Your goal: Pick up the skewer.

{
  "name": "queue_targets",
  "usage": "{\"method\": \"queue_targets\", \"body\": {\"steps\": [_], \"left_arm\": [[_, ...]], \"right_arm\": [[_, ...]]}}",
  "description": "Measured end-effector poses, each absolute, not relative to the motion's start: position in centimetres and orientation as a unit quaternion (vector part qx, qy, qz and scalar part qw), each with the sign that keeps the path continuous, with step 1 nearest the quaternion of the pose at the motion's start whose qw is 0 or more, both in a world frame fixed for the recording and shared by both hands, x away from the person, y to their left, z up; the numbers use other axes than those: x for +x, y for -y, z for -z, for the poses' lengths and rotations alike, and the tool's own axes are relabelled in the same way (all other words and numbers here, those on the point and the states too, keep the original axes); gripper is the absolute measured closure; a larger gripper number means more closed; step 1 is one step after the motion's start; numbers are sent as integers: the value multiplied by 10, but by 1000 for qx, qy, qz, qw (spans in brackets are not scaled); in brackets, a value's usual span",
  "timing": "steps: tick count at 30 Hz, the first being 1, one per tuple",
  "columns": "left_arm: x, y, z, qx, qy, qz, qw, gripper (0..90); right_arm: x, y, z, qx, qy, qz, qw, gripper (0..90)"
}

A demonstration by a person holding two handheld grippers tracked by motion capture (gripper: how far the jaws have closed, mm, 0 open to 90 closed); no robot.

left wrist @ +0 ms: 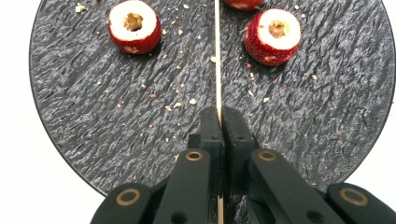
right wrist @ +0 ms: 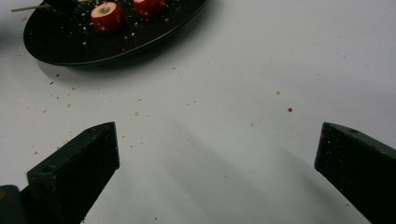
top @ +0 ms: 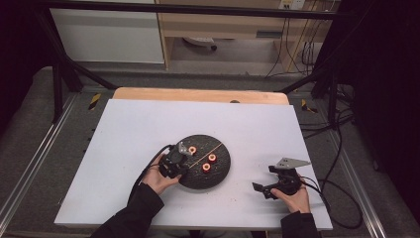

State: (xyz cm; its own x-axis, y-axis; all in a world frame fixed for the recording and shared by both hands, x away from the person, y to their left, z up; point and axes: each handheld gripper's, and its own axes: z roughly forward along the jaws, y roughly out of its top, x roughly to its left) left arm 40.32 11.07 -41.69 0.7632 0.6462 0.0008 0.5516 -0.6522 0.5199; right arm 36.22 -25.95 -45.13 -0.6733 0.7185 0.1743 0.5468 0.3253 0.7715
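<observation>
My left gripper view shows what the high view blurs: my left gripper point(left wrist: 218, 116) is clamped on a thin wooden skewer point(left wrist: 217, 56) running straight up the frame's middle across the black slate plate point(left wrist: 93, 116). Cored red fruit pieces point(left wrist: 134, 26) sit upper left and upper right of it. My right gripper point(top: 277, 184), lower right in the high view, has its jaws wide apart over the white table point(top: 148, 124).

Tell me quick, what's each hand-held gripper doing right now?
Left hand-held gripper: closed on the thin wooden skewer over the black plate.
Right hand-held gripper: open, holding nothing, above the white table.
</observation>
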Motion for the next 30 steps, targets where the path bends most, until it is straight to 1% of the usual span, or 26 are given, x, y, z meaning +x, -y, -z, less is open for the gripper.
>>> {"method": "queue_targets", "body": {"steps": [9, 30], "left_arm": [[399, -116, 413, 894, -340, -98, 273, 881], [377, -157, 407, 854, -362, -115, 356, 882]], "right_arm": [[362, 259, 451, 391, -808, -430, 101, 5], [363, 257, 452, 400, -808, -422, 100, 5]]}}
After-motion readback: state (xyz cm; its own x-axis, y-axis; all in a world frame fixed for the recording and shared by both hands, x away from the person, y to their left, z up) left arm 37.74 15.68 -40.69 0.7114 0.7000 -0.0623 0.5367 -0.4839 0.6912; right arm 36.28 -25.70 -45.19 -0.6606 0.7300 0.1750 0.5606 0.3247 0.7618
